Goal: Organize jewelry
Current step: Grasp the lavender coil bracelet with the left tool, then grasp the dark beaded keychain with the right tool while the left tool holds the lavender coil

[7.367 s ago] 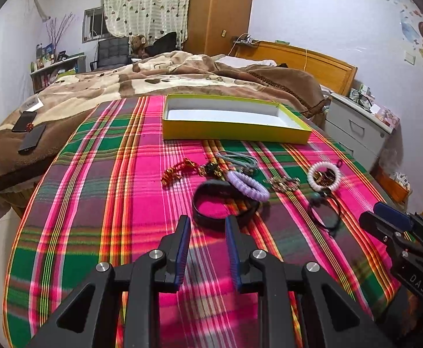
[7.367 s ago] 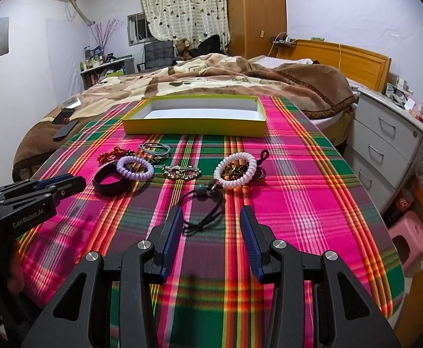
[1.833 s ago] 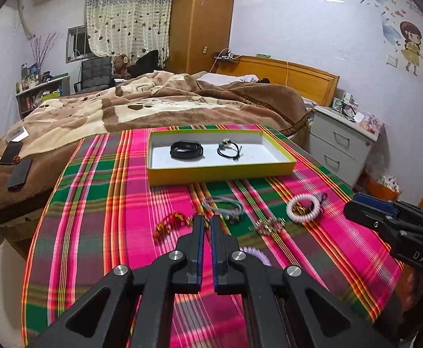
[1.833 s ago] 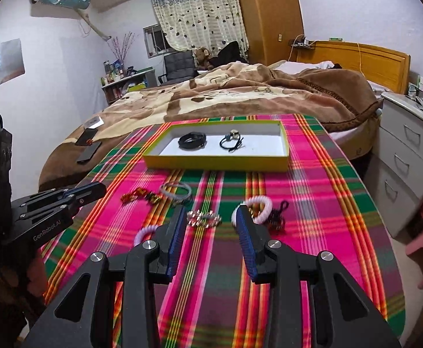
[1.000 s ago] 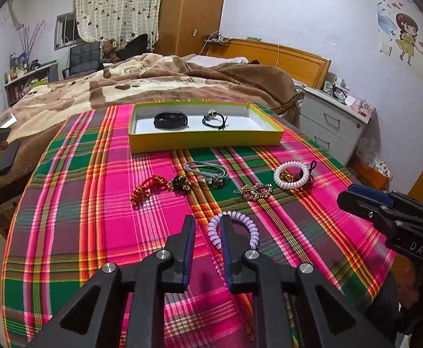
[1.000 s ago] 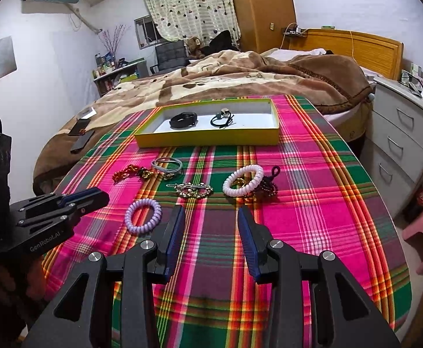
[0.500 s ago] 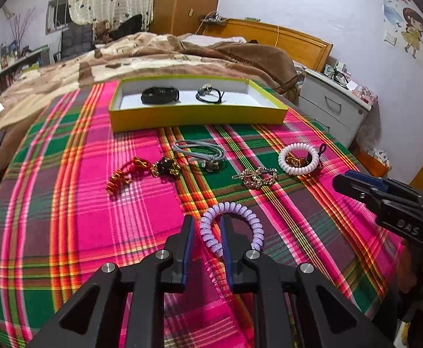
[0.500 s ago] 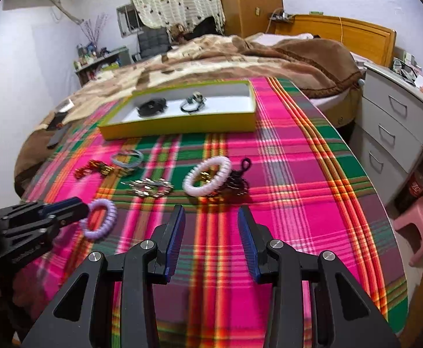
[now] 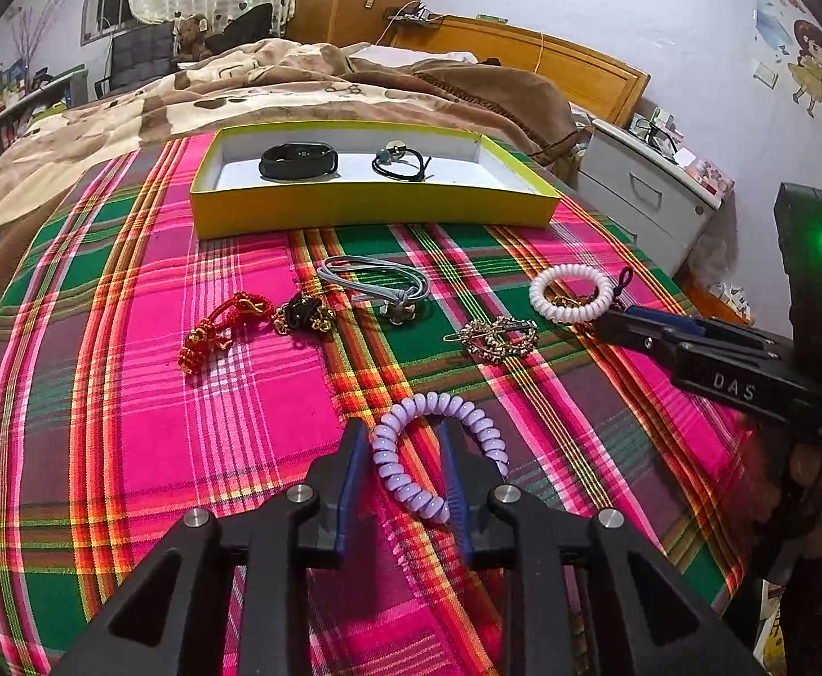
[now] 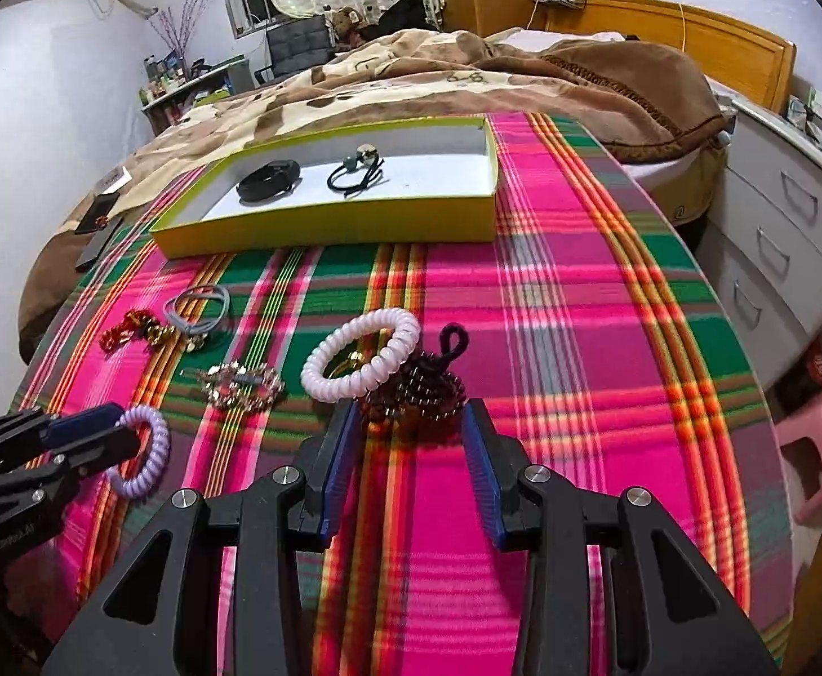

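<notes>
Because the yellow box (image 9: 374, 208) at the far side of the plaid cloth (image 9: 129, 411) already holds a black band (image 9: 298, 160) and a dark hair tie (image 9: 402, 164), it reads as the collecting place. Left gripper (image 9: 402, 465) has just spread its jaws, one side of the lilac coil bracelet (image 9: 439, 453) lying loose between them, likely ready to pinch. Right gripper (image 10: 411, 450) stands parted over a dark beaded bracelet (image 10: 416, 391) beside the white coil bracelet (image 10: 360, 360); whether it touches is unclear.
</notes>
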Demonstrator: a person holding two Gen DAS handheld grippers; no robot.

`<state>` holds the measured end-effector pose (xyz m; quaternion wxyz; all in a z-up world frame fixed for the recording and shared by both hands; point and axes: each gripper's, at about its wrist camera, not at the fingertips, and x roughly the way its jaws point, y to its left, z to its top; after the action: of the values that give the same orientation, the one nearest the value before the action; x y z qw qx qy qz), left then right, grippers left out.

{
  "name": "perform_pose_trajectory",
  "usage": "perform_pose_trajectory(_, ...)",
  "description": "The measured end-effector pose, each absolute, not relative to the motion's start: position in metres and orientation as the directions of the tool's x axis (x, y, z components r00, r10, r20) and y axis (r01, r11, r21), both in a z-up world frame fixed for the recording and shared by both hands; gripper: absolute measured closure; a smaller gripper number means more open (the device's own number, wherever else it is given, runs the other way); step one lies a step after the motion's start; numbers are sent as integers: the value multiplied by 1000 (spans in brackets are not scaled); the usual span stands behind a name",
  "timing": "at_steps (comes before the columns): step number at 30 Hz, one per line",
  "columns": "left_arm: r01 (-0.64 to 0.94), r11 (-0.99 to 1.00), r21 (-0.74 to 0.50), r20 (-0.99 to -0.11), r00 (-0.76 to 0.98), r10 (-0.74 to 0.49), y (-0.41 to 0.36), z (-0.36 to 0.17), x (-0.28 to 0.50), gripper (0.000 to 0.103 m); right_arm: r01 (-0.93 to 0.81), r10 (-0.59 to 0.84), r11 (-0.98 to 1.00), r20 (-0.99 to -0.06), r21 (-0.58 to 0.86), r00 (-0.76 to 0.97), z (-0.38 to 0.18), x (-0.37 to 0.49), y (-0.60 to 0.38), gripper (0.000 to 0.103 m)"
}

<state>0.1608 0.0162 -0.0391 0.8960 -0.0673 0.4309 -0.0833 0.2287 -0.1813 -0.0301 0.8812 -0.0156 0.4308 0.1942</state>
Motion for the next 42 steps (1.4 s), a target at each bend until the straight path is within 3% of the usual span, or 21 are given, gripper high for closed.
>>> perform_pose_trajectory(10, 90, 983, -159, -771, 610, -180, 12, -39, 164, 77, -356, 328, 923, -783, 146, 529, -35, 245, -177, 65)
perform_pose_trajectory(13, 90, 982, -164, -770, 610, -184, 12, -39, 165, 77, -348, 327, 925, -780, 150, 533, -34, 244, -177, 74)
perform_pose_trajectory(16, 90, 983, -162, -771, 611, -183, 11, -38, 164, 77, -342, 326, 927, -777, 152, 538, -33, 241, -179, 77)
perform_pose_trajectory(18, 83, 983, -163, -771, 611, -179, 12, -38, 164, 79, -343, 328, 927, -774, 154, 541, -33, 238, -180, 77)
perform_pose_trajectory(20, 77, 983, -168, -770, 612, -180, 14, -38, 164, 92, -342, 333, 926, -770, 159, 544, -32, 233, -181, 78)
perform_pose_trajectory(21, 74, 982, -173, -771, 611, -182, 15, -39, 164, 93, -341, 336, 926, -768, 162, 546, -31, 231, -182, 79)
perform_pose_trajectory(30, 100, 986, -136, -762, 625, -169, 12, -39, 152, 94, -349, 356, 920, -755, 179, 551, -28, 210, -183, 82)
perform_pose_trajectory(42, 100, 980, -174, -734, 650, -197, 19, -31, 139, 94, -366, 384, 909, -737, 197, 556, -21, 189, -180, 84)
